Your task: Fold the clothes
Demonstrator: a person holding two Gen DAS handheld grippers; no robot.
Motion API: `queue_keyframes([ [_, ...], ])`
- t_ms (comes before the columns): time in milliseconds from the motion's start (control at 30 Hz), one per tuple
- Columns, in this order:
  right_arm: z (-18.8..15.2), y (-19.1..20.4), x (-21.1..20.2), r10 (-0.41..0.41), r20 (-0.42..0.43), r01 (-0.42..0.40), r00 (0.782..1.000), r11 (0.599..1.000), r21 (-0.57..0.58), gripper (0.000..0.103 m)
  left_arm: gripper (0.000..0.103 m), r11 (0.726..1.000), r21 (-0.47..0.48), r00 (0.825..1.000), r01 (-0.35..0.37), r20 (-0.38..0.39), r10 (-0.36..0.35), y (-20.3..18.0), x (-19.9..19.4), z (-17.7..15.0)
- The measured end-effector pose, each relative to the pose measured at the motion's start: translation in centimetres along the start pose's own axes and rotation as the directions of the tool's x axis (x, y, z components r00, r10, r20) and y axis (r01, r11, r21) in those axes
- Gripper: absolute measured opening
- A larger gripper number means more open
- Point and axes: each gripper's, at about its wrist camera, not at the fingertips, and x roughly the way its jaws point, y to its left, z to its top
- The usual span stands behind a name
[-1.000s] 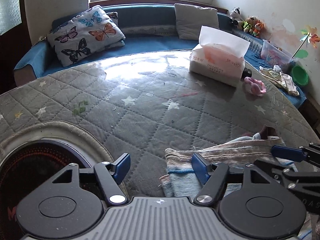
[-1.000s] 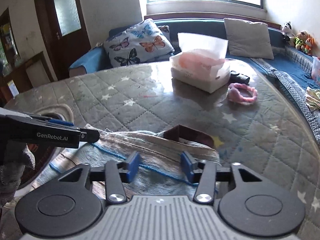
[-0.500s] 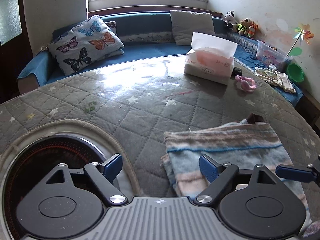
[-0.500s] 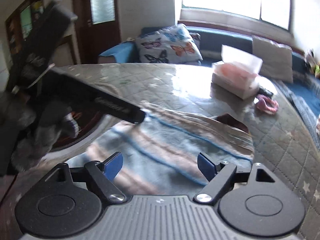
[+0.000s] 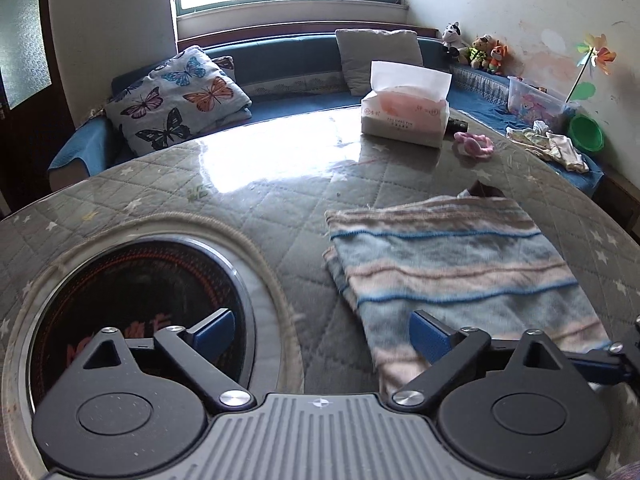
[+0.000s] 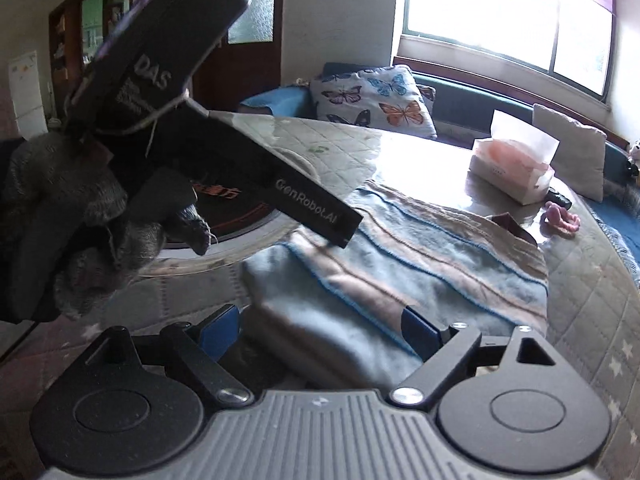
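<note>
Striped cloth point(image 5: 452, 264) is seen lying folded flat on the quilted surface point(image 5: 256, 204), just ahead of both tools. Left hand-held gripper point(image 5: 320, 332) is noted with jaws wide and opening further; nothing is held, and only its right finger overlaps the cloth's near-left corner. To its left a dark round inset point(image 5: 132, 300) is set into the surface. Right hand-held gripper point(image 6: 320, 330) is likewise wide and opening, empty, with the thick near edge of the cloth lying between its fingers but not pinched. The left tool's body and a gloved hand point(image 6: 76, 224) are seen up and to the left of the right tool.

Step in hand is judged to be a release after a fold, with a further fold likely to follow.

For that fold to go well:
- every layer at the near edge should be caught, not just the top one
- both corners are best lifted together so the stripes stay square
- the cloth should be kept clear of the round inset
- the tissue box point(image 5: 404, 120), far ahead, is not in the way
</note>
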Motion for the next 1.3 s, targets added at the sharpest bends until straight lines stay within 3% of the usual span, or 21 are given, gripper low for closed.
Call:
queue_keyframes([
  [133, -1.1, -0.7, -1.3, 0.018, 0.006, -0.018, 1.0, 0.998, 0.062, 0.09, 0.099, 1.0, -0.006, 1.0, -0.004, 0.005, 0.004, 0.1, -0.7, -1.3],
  [567, -5.7, -5.1, -4.6, -0.081, -0.05, 0.09, 0.996, 0.965, 0.244, 0.091, 0.1, 0.998, -0.041, 0.999, -0.047, 0.001, 0.047, 1.0, -2.5, -3.9],
  [833, -5.8, -4.8, -5.6, -0.122, -0.02, 0.123, 0.992, 0.959, 0.257, 0.103, 0.102, 0.995, -0.064, 0.997, -0.072, -0.015, 0.071, 0.9, -3.8, -5.1],
  [1033, -6.3, -4.4, -6.1, -0.143, -0.014, 0.141, 0.99, 0.95, 0.279, 0.103, 0.103, 0.995, -0.064, 0.996, -0.08, -0.039, 0.078, 0.6, -4.4, -6.3],
  [1300, -6.9, -3.5, -6.9, -0.176, -0.013, 0.171, 0.984, 0.939, 0.299, 0.103, 0.103, 0.998, -0.052, 0.999, -0.037, -0.026, 0.036, 0.0, -6.1, -8.1],
])
